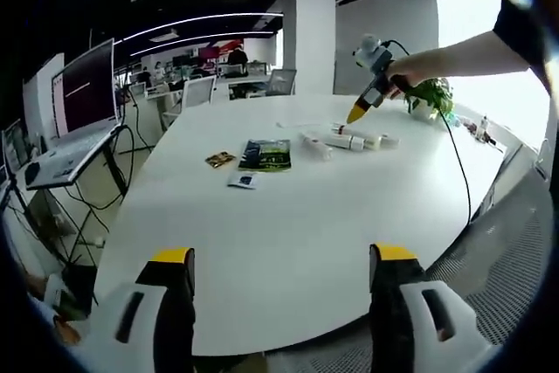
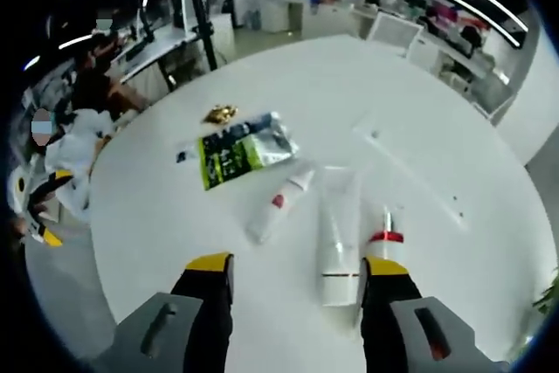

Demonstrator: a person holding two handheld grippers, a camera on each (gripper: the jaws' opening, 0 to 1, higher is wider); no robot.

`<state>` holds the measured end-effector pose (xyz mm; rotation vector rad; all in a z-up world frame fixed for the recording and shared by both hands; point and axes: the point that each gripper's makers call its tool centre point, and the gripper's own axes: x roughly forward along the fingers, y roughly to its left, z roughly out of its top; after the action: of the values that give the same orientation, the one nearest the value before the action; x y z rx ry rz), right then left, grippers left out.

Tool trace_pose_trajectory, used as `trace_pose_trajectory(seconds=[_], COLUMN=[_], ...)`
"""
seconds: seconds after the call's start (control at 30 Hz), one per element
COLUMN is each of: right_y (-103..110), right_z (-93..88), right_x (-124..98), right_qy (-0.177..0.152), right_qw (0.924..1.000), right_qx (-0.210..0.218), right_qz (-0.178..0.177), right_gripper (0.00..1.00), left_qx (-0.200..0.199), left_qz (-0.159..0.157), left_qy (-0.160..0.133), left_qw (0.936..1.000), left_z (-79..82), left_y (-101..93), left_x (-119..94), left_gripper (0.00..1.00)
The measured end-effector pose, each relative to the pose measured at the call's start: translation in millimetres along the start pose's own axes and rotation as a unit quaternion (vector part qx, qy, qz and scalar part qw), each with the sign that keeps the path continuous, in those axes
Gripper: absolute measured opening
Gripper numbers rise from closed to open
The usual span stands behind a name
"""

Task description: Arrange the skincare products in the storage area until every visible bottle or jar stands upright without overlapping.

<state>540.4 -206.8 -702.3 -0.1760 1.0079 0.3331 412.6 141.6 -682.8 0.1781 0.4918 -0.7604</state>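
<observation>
Several skincare tubes lie flat on the white table (image 1: 288,216). In the right gripper view a white tube (image 2: 337,233) lies between my open right gripper's (image 2: 297,265) jaws. A tube with a red mark (image 2: 279,202) lies to its left, and a small red-banded bottle (image 2: 385,231) lies by the right jaw. My left gripper (image 1: 284,255) stands open over the near table edge with nothing between its jaws. From there the tubes (image 1: 349,140) lie far across the table, with the right gripper (image 1: 360,113) held in a hand just above them.
A green sachet (image 2: 238,151) (image 1: 265,155), a gold packet (image 2: 220,113) (image 1: 220,160) and a small dark packet (image 1: 243,181) lie left of the tubes. A clear strip (image 2: 410,172) lies beyond them. A potted plant (image 1: 432,98) stands at the far edge, a laptop (image 1: 65,150) on the left desk.
</observation>
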Motion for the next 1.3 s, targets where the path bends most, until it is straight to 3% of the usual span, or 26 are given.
trace_pose_trajectory(seconds=[0.33,0.67,0.9,1.3], right_y=[-22.1,-30.3,-50.5,-53.3], right_z=[11.6,15.6,17.4,17.4], right_x=[28.3,56.7,78.8,101.1], right_qy=[0.016,0.044,0.054,0.078], right_qw=[0.9998,0.9987,0.9984,0.9969], right_qx=[-0.007,-0.024,-0.012,-0.007], right_qz=[-0.011,-0.006,-0.012,-0.004], right_gripper=[0.59,0.54,0.51,0.48], left_qx=[0.0,-0.001,-0.003,-0.005], left_qz=[0.002,0.005,0.01,0.01], left_qy=[0.002,0.002,0.004,0.011], left_qw=[1.0,1.0,0.9999,0.9999], left_z=[-0.2,-0.1,-0.7,-3.5], left_y=[1.2,2.8,4.8,5.3], left_x=[0.3,0.0,-0.5,-0.2], left_gripper=[0.72,0.67,0.67,0.65])
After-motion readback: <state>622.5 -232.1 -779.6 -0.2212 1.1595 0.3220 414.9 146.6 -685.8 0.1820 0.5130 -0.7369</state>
